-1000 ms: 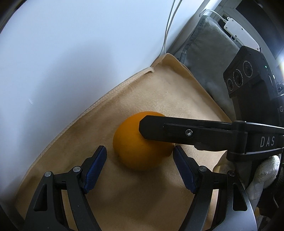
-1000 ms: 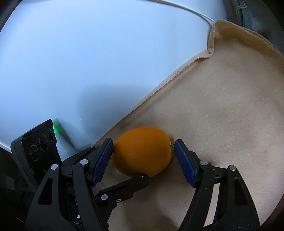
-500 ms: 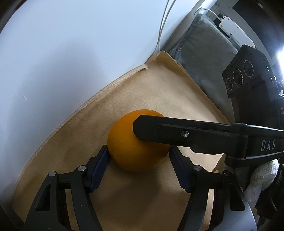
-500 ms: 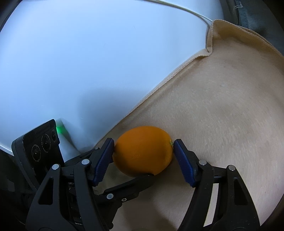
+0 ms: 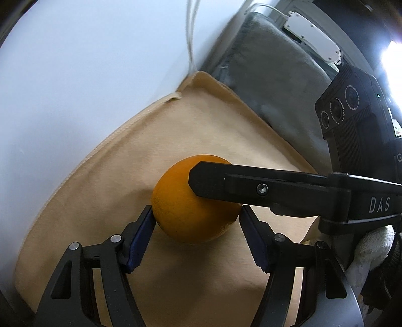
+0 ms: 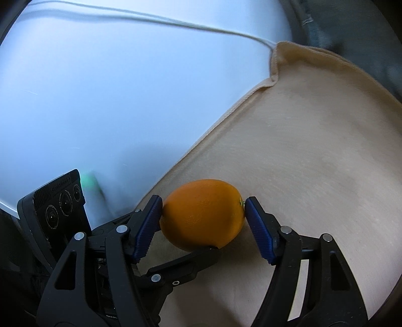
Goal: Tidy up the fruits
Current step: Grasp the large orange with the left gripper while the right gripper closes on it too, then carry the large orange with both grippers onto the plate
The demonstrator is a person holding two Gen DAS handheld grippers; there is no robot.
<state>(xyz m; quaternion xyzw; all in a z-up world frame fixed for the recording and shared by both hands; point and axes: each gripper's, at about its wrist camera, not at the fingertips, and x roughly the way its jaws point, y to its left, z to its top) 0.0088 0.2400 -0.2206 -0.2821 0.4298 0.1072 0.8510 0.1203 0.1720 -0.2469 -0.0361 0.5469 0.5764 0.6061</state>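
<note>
One orange sits over a beige cloth, gripped from two sides. My left gripper is shut on the orange, with both blue pads against its flanks. My right gripper is shut on the same orange, one pad at its stem end. In the left wrist view, one black finger of the right gripper crosses in front of the fruit. A left gripper finger shows under the orange in the right wrist view. Whether the orange still touches the cloth I cannot tell.
The cloth lies on a white tabletop, its folded corner at the far end. A white cable runs across the table. Beyond the cloth lies a grey cushion. A white-gloved hand shows at right.
The left gripper's jaws closed in from either side until the pads met the orange. Both grippers then shifted together with the orange between them, and the cloth's far corner slid in both views.
</note>
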